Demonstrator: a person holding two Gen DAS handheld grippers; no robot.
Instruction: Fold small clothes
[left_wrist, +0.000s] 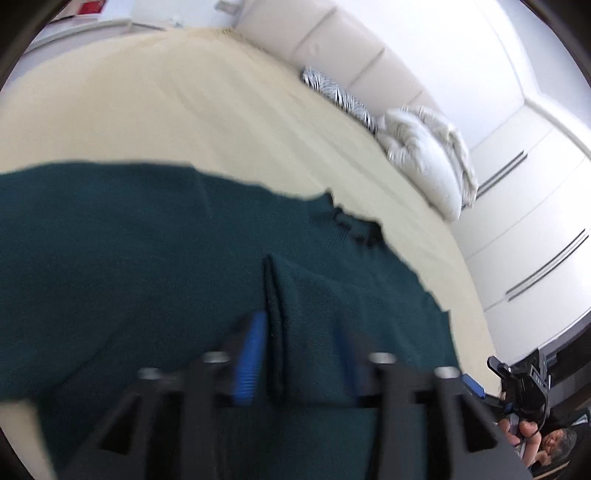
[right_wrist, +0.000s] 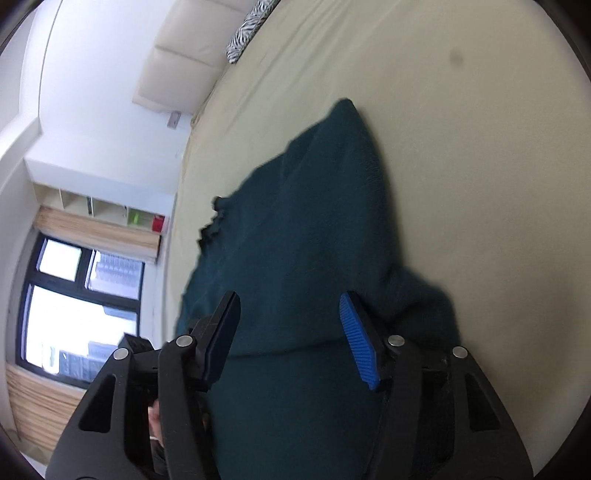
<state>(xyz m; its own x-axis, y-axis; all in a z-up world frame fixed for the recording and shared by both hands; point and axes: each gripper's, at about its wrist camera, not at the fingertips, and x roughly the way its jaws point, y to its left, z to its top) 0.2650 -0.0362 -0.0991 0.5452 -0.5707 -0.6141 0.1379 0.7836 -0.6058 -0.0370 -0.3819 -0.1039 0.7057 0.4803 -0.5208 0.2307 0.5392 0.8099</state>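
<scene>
A dark teal knit garment (left_wrist: 147, 251) lies spread on a cream bed sheet (left_wrist: 184, 103). My left gripper (left_wrist: 295, 332) is close over it, its jaws apart, with a raised fold of the cloth (left_wrist: 275, 295) standing between the blue pads (left_wrist: 251, 362); the view is blurred and a grip does not show clearly. In the right wrist view the same garment (right_wrist: 314, 240) lies under my right gripper (right_wrist: 291, 328), which is open with its blue pads (right_wrist: 360, 347) wide apart just above the cloth. The right gripper also shows at the lower right of the left wrist view (left_wrist: 524, 384).
A padded cream headboard (left_wrist: 332, 40) runs along the far side of the bed, with a zebra-print pillow (left_wrist: 340, 96) and a white bundled duvet (left_wrist: 424, 155) against it. White wardrobe doors (left_wrist: 535, 221) stand at right. A window (right_wrist: 81, 306) and shelves (right_wrist: 110, 210) are beyond the bed.
</scene>
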